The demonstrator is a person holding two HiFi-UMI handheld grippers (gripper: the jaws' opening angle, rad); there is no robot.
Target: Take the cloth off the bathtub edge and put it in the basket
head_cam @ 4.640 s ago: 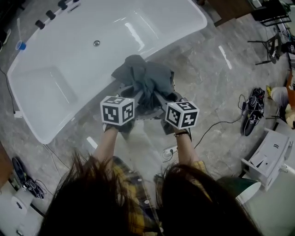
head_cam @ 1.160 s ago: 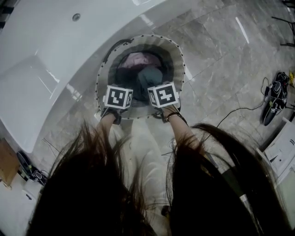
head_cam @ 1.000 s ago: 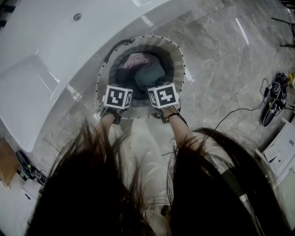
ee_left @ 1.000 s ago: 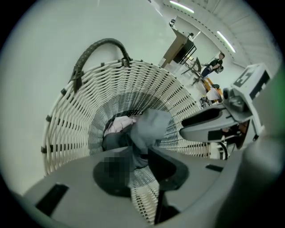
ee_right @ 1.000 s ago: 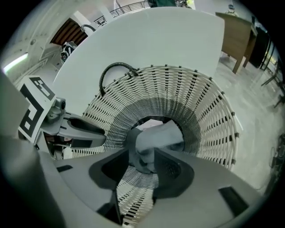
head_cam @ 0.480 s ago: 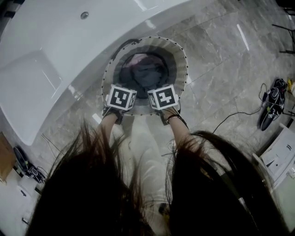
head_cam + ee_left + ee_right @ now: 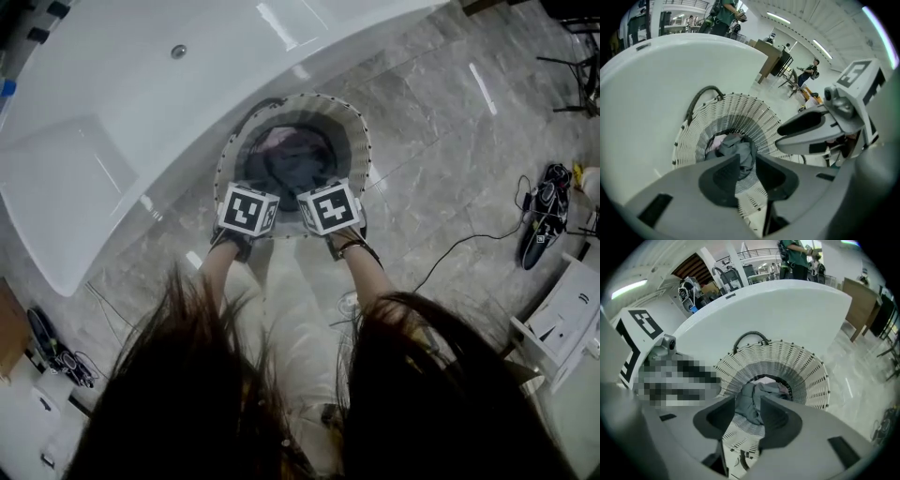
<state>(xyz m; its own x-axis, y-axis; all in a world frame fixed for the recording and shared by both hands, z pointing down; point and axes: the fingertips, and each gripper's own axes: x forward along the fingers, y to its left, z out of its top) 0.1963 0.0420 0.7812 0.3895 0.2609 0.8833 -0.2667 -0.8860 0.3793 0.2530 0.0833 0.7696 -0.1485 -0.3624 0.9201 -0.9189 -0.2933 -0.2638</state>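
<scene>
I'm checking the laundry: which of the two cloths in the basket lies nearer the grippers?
The grey cloth; the pink cloth peeks out beyond it, on the bathtub side of the basket.

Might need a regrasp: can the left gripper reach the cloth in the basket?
Likely yes: left gripper hangs over the open basket, jaws apart and empty, cloth straight below, nothing between.

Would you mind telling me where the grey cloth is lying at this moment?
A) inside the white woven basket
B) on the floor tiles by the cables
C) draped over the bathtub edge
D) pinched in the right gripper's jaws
A: the grey cloth lies crumpled at the bottom of the basket, and all three views show it there through the basket's open top.
</scene>
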